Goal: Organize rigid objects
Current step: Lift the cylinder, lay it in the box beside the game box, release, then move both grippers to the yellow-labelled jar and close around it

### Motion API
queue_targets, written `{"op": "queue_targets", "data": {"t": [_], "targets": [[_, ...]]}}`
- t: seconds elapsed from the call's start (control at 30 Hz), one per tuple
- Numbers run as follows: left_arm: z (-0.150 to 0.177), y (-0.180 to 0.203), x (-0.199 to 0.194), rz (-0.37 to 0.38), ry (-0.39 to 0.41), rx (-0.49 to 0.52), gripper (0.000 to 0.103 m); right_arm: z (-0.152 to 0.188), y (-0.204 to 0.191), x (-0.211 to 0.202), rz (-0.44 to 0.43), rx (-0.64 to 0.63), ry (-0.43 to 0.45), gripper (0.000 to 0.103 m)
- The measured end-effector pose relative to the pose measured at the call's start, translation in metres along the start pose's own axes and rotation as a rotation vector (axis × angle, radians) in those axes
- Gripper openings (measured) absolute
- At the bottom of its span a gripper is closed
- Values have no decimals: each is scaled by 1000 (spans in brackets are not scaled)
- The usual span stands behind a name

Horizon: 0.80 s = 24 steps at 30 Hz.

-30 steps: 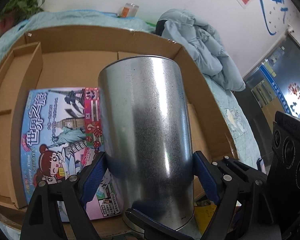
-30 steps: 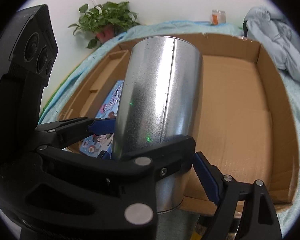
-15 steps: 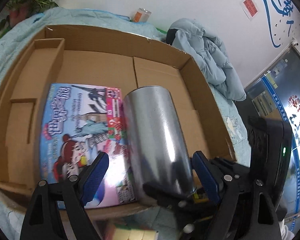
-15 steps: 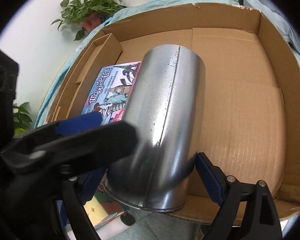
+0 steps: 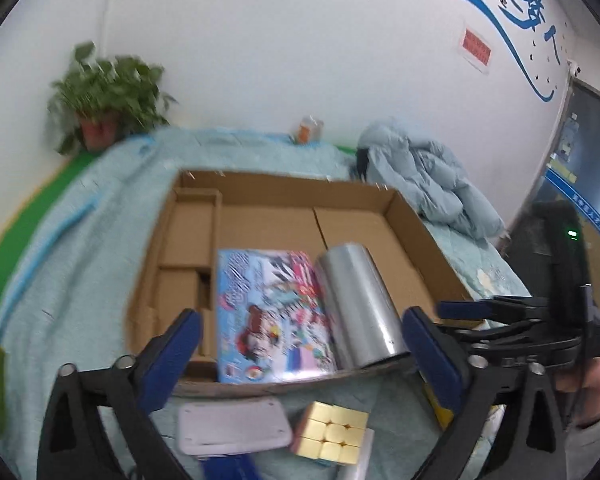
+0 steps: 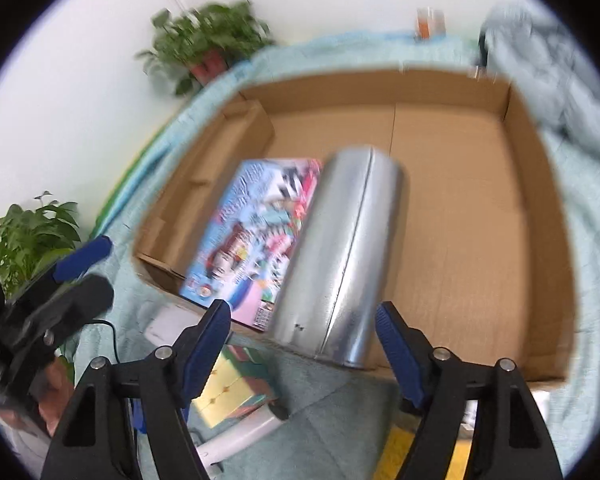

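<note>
Cardboard box (image 5: 416, 232) is the largest thing here, sitting open on the blue-covered bed (image 5: 80, 240), with most of its floor bare toward the far and right walls. Inside it, along the near wall, the picture book (image 5: 268, 312) lies flat, and the metal tumbler (image 6: 340, 256) lies on its side just to the book's right, touching or nearly touching it; its long axis runs from the near wall toward the far one, with one end against the near wall.

Both claws are released and hold nothing. The right gripper (image 6: 302, 334) sits just outside the near wall, its spread jaws straddling the tumbler's near end without touching. The left gripper (image 5: 300, 340) is likewise wide open, facing the same wall.

Outside the box, between the near wall and the grippers, lie a gold cube puzzle (image 5: 332, 432) and a white flat device (image 5: 232, 424). The next pick is likely one of these; the left gripper looks nearer.
</note>
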<state>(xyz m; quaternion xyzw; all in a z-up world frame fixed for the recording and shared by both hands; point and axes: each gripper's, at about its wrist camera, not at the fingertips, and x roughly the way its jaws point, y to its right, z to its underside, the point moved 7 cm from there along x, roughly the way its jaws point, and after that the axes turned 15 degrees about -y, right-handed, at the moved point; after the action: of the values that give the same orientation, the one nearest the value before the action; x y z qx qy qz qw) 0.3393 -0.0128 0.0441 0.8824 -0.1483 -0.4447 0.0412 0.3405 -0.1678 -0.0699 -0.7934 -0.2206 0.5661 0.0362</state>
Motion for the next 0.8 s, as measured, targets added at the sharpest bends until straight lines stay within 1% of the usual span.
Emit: {"op": "queue_targets", "data": {"t": [0.03, 0.07, 0.1, 0.2, 0.23, 0.3, 0.37, 0.43, 0.47, 0.5, 0.53, 0.57, 0.6, 0.63, 0.7, 0.73, 0.8], "targets": [[-3, -1, -11, -10, 18, 1, 102, 3, 0, -12, -7, -14, 5, 80], [-6, -2, -24, -21, 31, 4, 102, 5, 0, -24, 1, -24, 9, 81], [-9, -3, -33, -28, 37, 8, 102, 7, 1, -38, 23, -37, 9, 81], [-14, -4, -61, -56, 74, 2, 102, 13, 10, -75, 123, -70, 11, 81], [-13, -2, -69, -54, 88, -1, 102, 14, 15, -87, 151, -69, 15, 81], [-7, 6, -78, -24, 111, -13, 102, 21, 26, -105, 175, -46, 40, 81], [7, 14, -74, 1, 98, -32, 102, 34, 36, -115, 166, -8, 86, 81], [30, 31, -55, 48, 49, -32, 102, 55, 45, -105, 140, 27, 113, 82], [43, 41, -40, 73, 8, -31, 102, 68, 47, -92, 125, 34, 111, 82], [58, 49, -23, 99, -54, -42, 102, 79, 47, -80, 116, 43, 105, 82], [69, 57, -9, 126, -107, -51, 102, 90, 49, -62, 107, 57, 85, 82], [82, 67, 6, 173, -175, -55, 102, 102, 53, -43, 93, 73, 47, 82], [90, 73, 14, 204, -208, -58, 102, 108, 56, -32, 78, 82, 20, 81], [97, 79, 21, 233, -235, -68, 102, 113, 59, -20, 64, 97, 1, 81], [105, 88, 29, 260, -265, -82, 102, 118, 65, -10, 58, 116, 0, 81], [107, 91, 30, 261, -271, -80, 102, 118, 67, -9, 65, 115, 2, 81], [108, 94, 31, 251, -267, -78, 102, 116, 74, -10, 107, 128, 12, 81]]}}
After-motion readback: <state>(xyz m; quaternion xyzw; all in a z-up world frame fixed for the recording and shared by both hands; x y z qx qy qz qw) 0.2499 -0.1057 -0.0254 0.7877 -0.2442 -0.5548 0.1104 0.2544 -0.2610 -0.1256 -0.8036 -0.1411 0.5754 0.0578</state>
